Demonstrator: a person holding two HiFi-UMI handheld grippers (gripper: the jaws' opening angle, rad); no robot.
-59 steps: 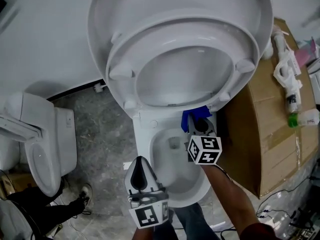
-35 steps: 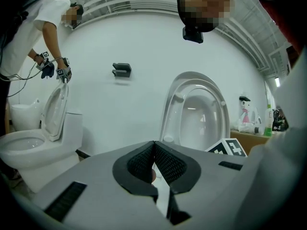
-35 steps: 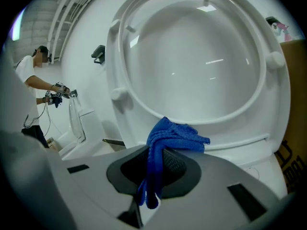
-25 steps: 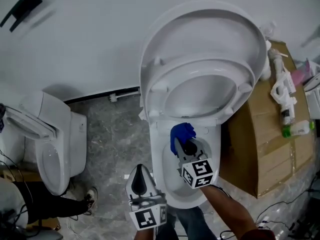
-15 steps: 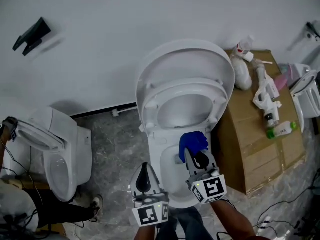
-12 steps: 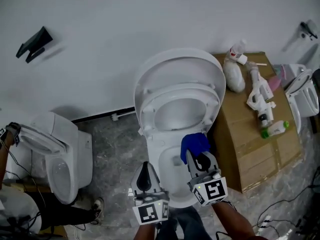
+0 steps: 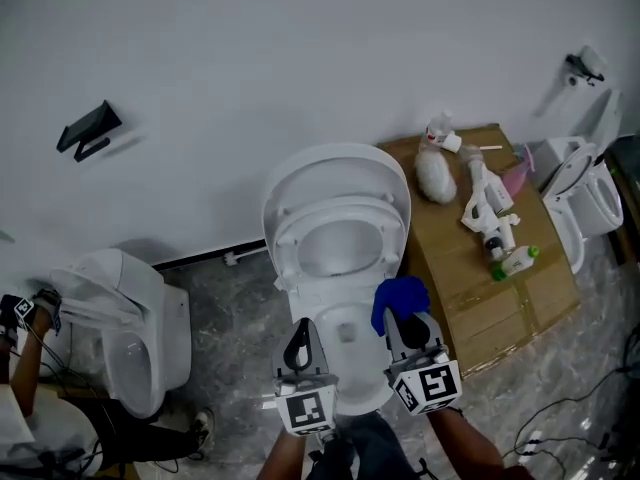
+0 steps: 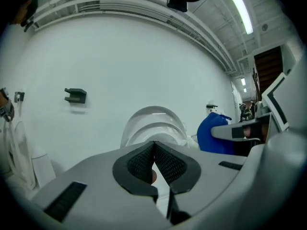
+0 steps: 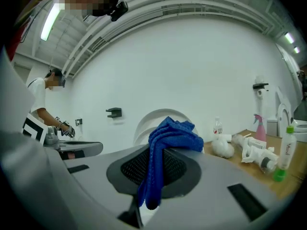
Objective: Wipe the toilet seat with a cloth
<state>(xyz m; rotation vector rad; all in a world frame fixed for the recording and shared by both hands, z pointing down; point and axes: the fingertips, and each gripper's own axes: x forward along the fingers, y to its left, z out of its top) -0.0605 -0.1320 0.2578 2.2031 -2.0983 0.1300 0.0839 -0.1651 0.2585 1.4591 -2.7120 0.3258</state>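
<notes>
My R claw point(image 7: 404, 320) grips the blue cloth point(image 7: 400, 296) near the raised toilet seat point(image 7: 338, 230); L claw point(image 7: 298, 340) pressed together, empty.

The toilet point(image 7: 340, 183) looks like smooth, glossy white ceramic. The cloth point(image 7: 400, 298) is blue, nubby woven fabric. The box point(image 7: 470, 298) is matt brown cardboard. The floor point(image 7: 235, 298) looks like mottled grey stone.

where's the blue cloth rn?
Head view, right of centre: the blue cloth is clamped in the right gripper, showing against the toilet's right edge, just left of the cardboard box.
</notes>
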